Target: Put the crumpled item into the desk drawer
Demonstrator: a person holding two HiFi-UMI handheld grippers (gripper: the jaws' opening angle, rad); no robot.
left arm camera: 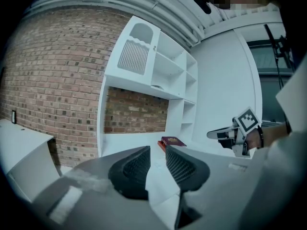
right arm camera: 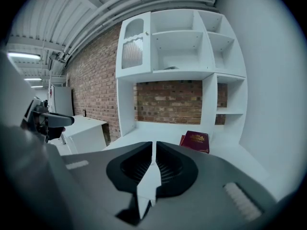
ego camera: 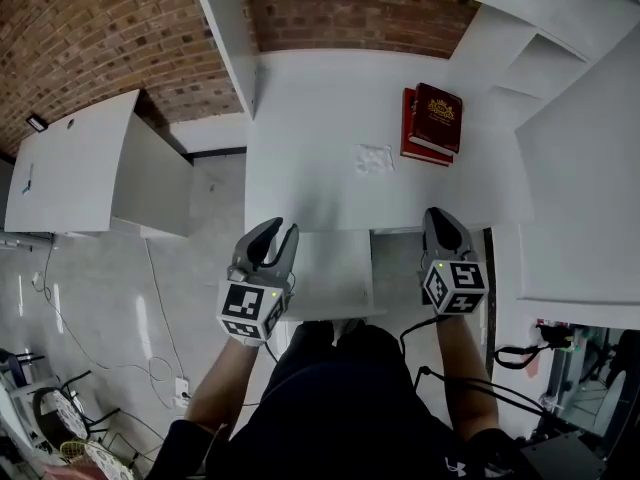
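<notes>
The crumpled white item [ego camera: 374,158] lies on the white desk [ego camera: 300,128], just left of two red books [ego camera: 432,123]. Below the desk's front edge a white drawer [ego camera: 330,278] juts out toward me, between the two grippers. My left gripper [ego camera: 278,232] hovers at the drawer's left front corner, its jaws a little apart and empty. At the desk's front edge right of the drawer, my right gripper [ego camera: 438,215] has its jaws together on nothing. In the left gripper view I see the left gripper [left arm camera: 157,164], the books [left arm camera: 173,141] and the right gripper [left arm camera: 225,134].
A white shelf unit [right arm camera: 182,47] rises over the desk against a brick wall [ego camera: 100,38]. A second white table [ego camera: 80,163] stands at the left. A white cabinet side [ego camera: 580,198] closes the right. Cables [ego camera: 110,358] lie on the floor.
</notes>
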